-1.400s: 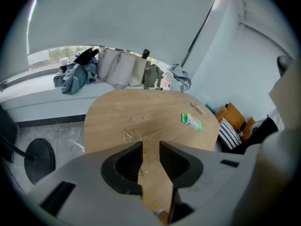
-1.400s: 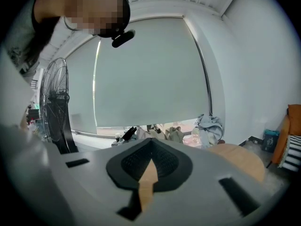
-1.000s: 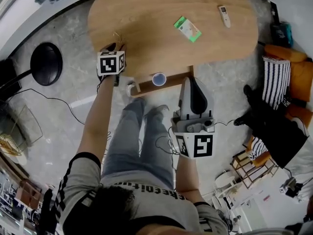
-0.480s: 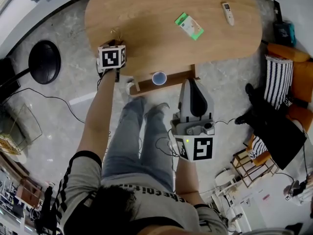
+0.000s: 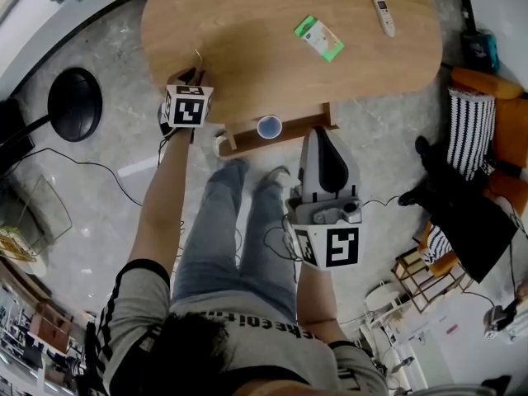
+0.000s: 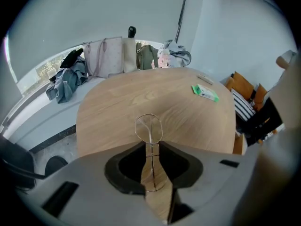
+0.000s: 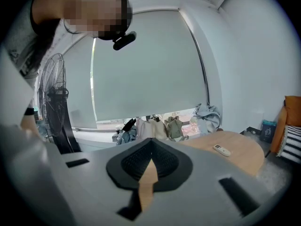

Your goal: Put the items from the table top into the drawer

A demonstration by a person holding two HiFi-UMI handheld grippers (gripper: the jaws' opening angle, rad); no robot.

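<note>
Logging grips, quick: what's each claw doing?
Left claw: just closed on the glasses.
Right claw: closed, empty.

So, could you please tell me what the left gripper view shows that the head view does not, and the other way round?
Only the left gripper view: the left tool's jaws, which have just been closing on wire-framed glasses, and a pale bag on the far ledge. Only the head view: the open drawer with a blue-rimmed cup in it, the right tool and a round black base on the floor. Both: the wooden table, the green packet and the remote.
</note>
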